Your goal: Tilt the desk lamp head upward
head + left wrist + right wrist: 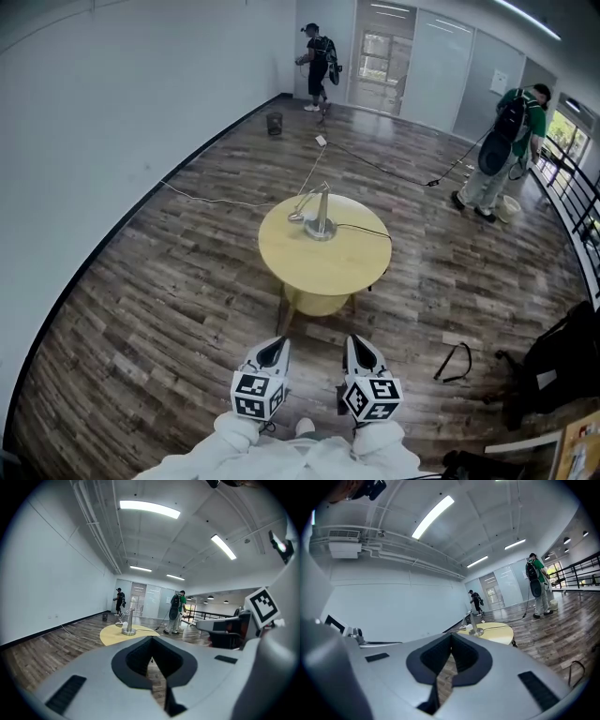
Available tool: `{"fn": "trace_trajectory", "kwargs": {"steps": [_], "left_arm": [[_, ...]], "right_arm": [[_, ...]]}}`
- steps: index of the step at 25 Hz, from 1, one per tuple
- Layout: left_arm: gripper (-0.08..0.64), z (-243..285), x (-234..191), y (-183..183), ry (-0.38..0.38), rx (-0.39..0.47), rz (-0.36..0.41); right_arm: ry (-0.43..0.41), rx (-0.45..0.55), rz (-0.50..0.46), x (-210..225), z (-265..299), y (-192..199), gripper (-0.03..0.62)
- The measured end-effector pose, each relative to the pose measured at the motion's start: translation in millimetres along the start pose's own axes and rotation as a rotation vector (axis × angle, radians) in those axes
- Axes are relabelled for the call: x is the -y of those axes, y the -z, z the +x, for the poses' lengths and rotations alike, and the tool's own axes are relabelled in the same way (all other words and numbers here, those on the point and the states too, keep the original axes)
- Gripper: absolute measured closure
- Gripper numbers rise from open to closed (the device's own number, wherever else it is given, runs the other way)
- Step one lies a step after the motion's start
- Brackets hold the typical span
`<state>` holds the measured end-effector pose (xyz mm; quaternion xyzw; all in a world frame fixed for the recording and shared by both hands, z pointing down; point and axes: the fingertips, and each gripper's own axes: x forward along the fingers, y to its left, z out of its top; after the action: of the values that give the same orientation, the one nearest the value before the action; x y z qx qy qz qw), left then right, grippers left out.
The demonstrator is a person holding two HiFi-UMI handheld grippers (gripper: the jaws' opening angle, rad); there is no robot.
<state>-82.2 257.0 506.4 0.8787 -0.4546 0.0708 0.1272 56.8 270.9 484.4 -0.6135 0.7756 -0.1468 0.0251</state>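
Desk lamp (319, 214) is seen on the round bench (328, 270) at 12 o'clock, well apart from left tongs (273, 352) and right tongs (362, 354), both closed empty, equally near.

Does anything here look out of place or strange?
The silver desk lamp on the round yellow table has its head drooping down near the tabletop. A white cable and a black cable trail loose across the wooden floor, where someone might trip.
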Motion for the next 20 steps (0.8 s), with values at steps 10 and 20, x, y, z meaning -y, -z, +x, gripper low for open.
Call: {"fn": "trace_trajectory", "kwargs": {"steps": [10,20], "left_arm": [[0.558,84.2,-10.2,-14.7,-0.005,0.008,-0.023],[0.558,130.7,-39.4,-13.8,-0.03,-0.031,-0.047]], "right_arm": [[-0.011,-0.032,0.001,57.5,61.8,-5.6,0.578],[-0.012,-0.092,0.035,86.3,116.0,7.2,0.578]]}}
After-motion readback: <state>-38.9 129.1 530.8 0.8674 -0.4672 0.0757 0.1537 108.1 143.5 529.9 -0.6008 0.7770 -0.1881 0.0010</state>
